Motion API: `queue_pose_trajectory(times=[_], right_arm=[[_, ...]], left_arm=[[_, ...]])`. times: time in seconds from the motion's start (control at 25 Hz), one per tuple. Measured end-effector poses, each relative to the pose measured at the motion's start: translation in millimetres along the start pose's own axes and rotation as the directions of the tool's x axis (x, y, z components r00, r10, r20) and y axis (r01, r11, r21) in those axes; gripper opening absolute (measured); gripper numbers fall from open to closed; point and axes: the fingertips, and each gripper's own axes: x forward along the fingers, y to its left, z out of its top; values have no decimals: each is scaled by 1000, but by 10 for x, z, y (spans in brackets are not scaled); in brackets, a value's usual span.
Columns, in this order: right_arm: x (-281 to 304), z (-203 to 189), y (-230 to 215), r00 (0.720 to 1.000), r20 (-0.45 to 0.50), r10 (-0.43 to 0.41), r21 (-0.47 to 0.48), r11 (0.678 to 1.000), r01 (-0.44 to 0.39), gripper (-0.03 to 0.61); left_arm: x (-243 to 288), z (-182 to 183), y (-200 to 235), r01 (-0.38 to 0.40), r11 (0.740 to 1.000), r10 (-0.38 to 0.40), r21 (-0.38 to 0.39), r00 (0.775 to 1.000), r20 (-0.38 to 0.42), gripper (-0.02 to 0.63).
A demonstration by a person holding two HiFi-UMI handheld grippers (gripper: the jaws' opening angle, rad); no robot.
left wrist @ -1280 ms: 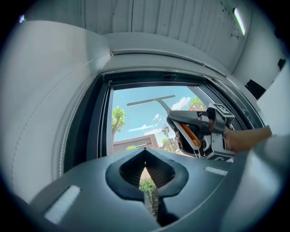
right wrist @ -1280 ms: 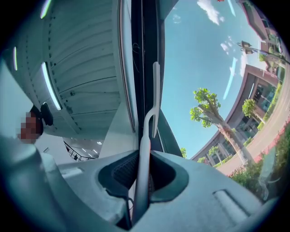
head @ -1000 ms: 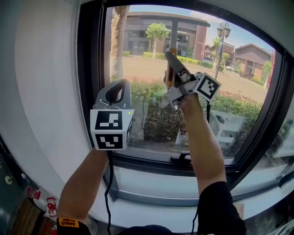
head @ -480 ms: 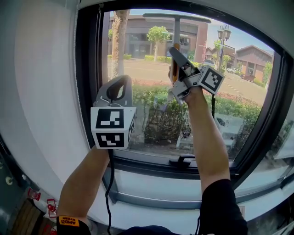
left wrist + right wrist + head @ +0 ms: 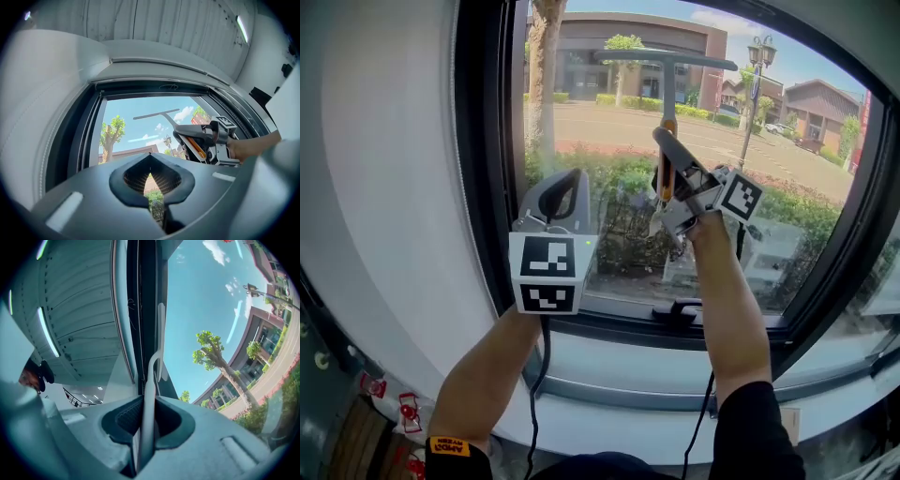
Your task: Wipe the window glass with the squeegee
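the right gripper clamps the slim grey t-shaped squeegee with the orange grip, its shaft pinched between the jaws. the blade lies level against the clear window glass, at 12 o'clock in the head view and straight above that gripper. the left gripper hangs at 8 o'clock from the right one, near the black window frame, with its jaws pressed together on nothing.

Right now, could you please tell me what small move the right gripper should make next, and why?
Probably draw the right gripper straight down, keeping the blade to the pane. It is shut on the squeegee, whose blade sits level near the top of the window glass, so most of the glass lies below it.
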Motion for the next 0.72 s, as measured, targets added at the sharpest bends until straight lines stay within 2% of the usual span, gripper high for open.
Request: queue_pose_trajectory(times=[0.36,0.6,0.72], right_arm=[[-595,-702,-68,997,-66,-48,64,997,53,44],[-1031,-1092,-82,995,-75,-69,132,988,79,44],[-1233,-1243,-100,994,-80,-81,151,984,92,44]], left_arm=[[-111,-888,-119,5,996,-17,-88,991,-135,18],[-263,-1199,-176,0,986,-28,-167,986,-166,18],[-330,-1298,-218,-1,987,-27,-162,985,-172,18]])
